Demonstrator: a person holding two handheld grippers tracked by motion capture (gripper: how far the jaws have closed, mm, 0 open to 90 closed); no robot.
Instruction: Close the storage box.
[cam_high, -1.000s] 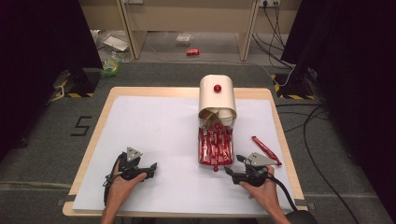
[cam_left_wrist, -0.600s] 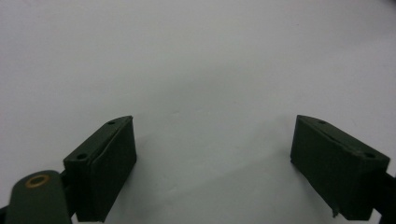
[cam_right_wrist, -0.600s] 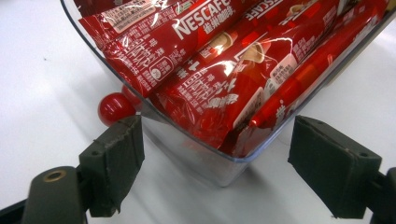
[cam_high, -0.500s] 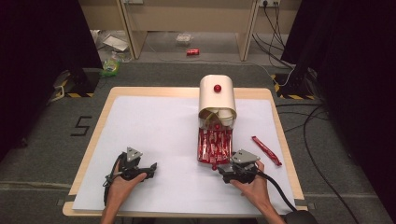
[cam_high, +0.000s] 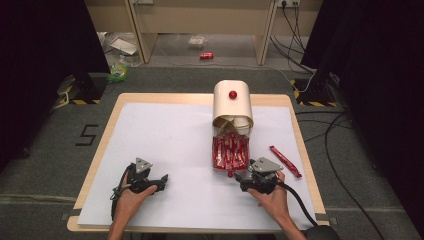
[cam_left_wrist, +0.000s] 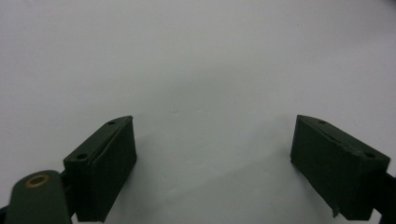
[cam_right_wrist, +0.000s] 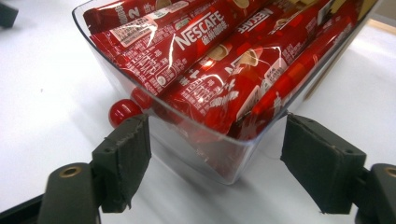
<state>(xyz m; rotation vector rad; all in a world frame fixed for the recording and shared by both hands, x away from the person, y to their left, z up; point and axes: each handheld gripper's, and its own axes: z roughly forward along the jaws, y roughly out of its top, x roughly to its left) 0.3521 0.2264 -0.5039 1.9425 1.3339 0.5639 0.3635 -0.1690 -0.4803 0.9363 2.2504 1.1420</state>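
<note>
Beside your right gripper (cam_high: 243, 176), a loose red stick (cam_high: 285, 161) lies on the table (cam_high: 165, 135). Its jaws, just narrowing slightly, stand spread around the clear drawer's (cam_right_wrist: 205, 140) front corner, near the red knob (cam_right_wrist: 123, 112). NESCAFE sachets (cam_right_wrist: 205, 60) lie lengthwise toward the white dispenser (cam_high: 232, 102). Your left gripper (cam_high: 161, 182) stands spread.

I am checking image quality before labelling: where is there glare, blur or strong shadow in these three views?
Right gripper view: white glare streaks on the red sachets in the clear drawer, print sharp, jaw tips soft. Left gripper view: dim, even light on the white table sheet, soft shadows beside both jaws, slight blur. High view: table sheet bright, surroundings dark, dispenser clear.
</note>
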